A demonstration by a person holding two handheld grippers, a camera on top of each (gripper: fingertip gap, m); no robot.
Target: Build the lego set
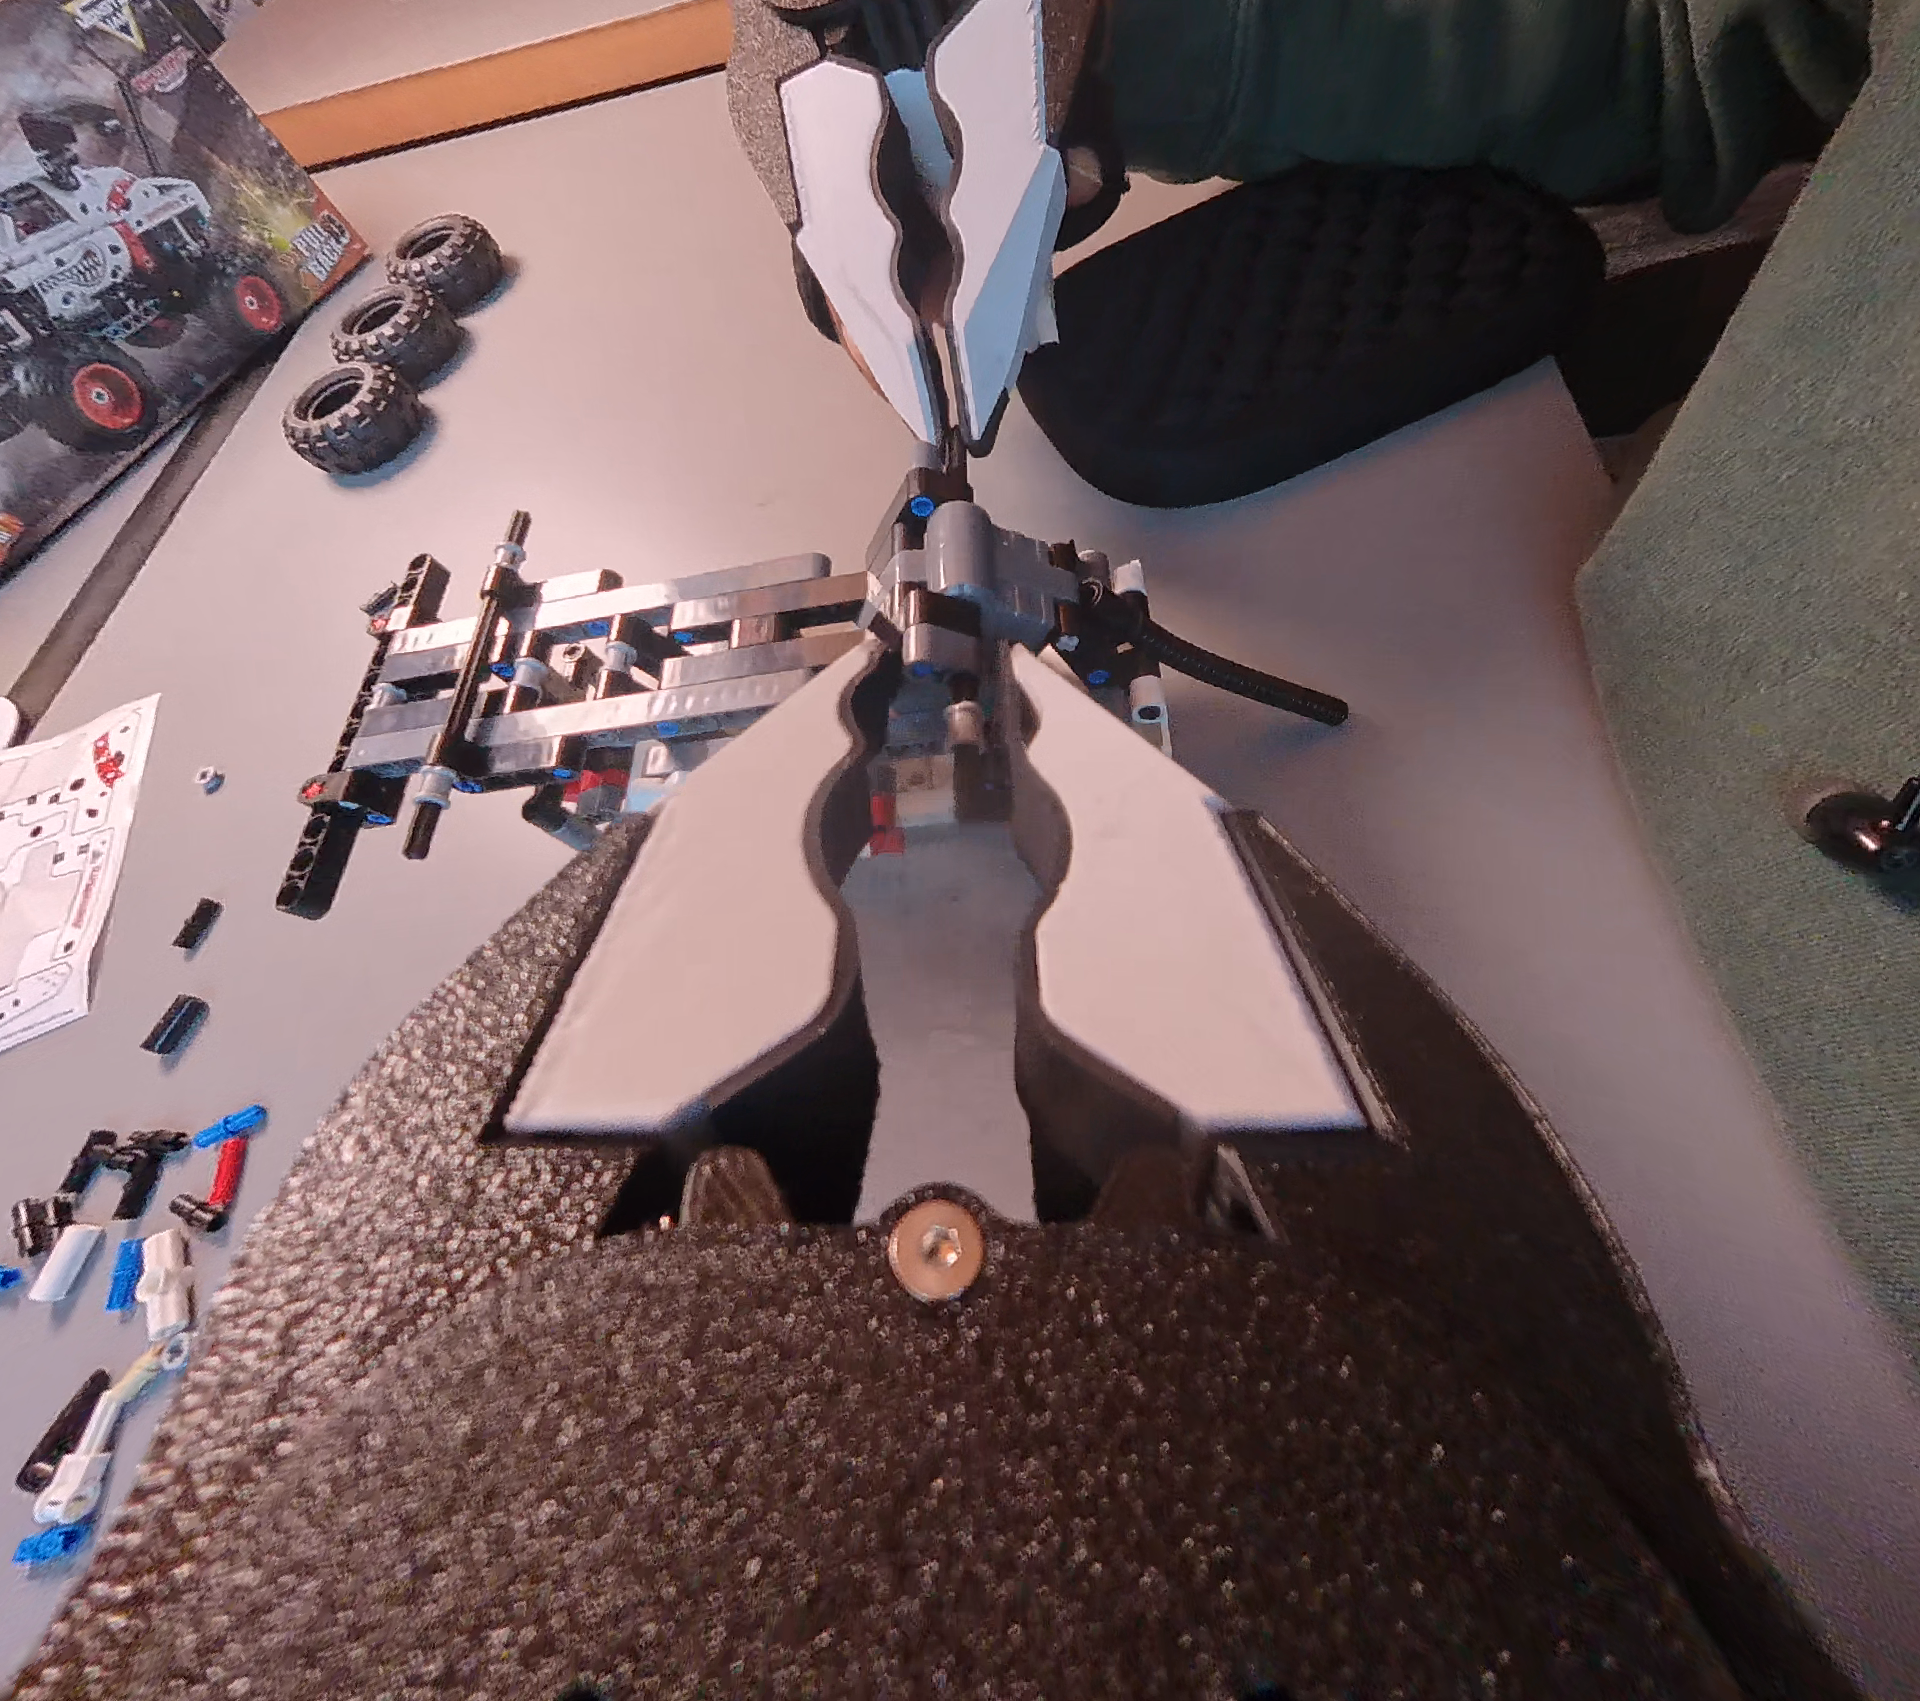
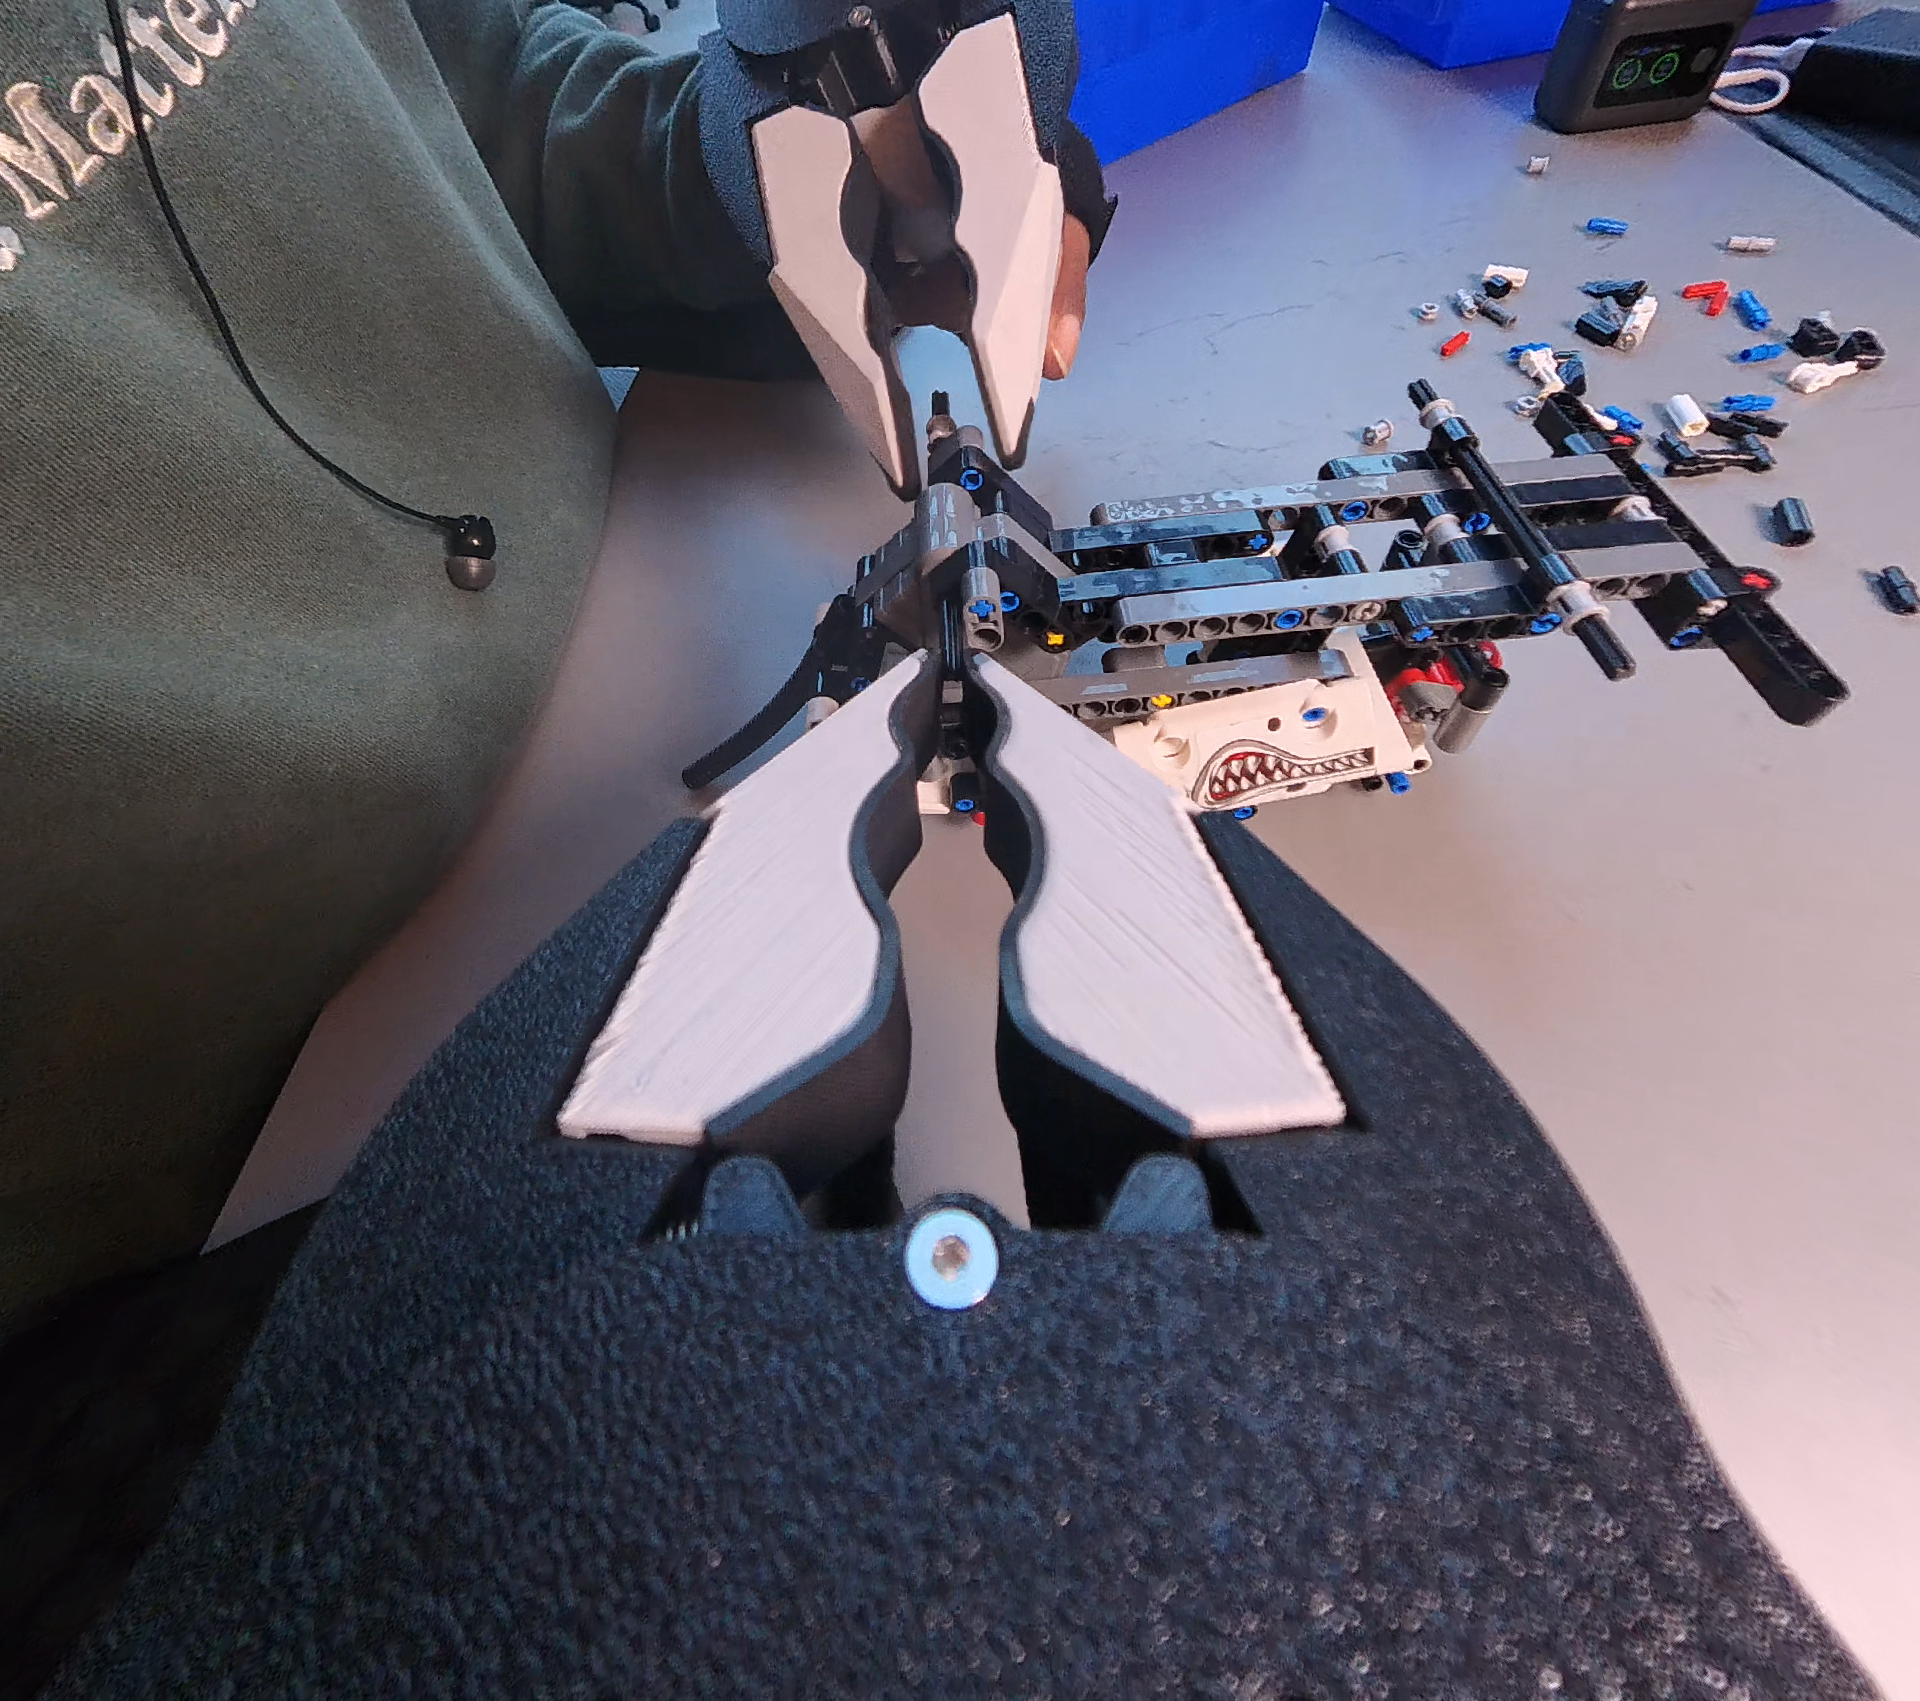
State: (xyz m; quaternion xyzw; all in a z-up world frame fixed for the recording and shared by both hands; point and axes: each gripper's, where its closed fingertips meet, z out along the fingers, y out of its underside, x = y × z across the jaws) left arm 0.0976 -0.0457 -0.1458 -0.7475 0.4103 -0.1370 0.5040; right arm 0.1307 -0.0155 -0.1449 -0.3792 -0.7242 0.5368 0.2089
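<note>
The lego chassis (image 1: pixel 665 695) is held just above the tabletop (image 1: pixel 644 301). Its grey end block is straddled by the part-open left tool (image 1: pixel 940 664), and a black axle there is pinched by the nearly closed right tool (image 2: pixel 948 664).

Lego box (image 1: pixel 125 217) cut off at left edge; sticker sheet (image 1: pixel 62 872) likewise.

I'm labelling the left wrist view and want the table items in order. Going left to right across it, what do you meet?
Sticker sheet → box → three black tyres → half-built truck frame → black hose → green sleeve.
</note>
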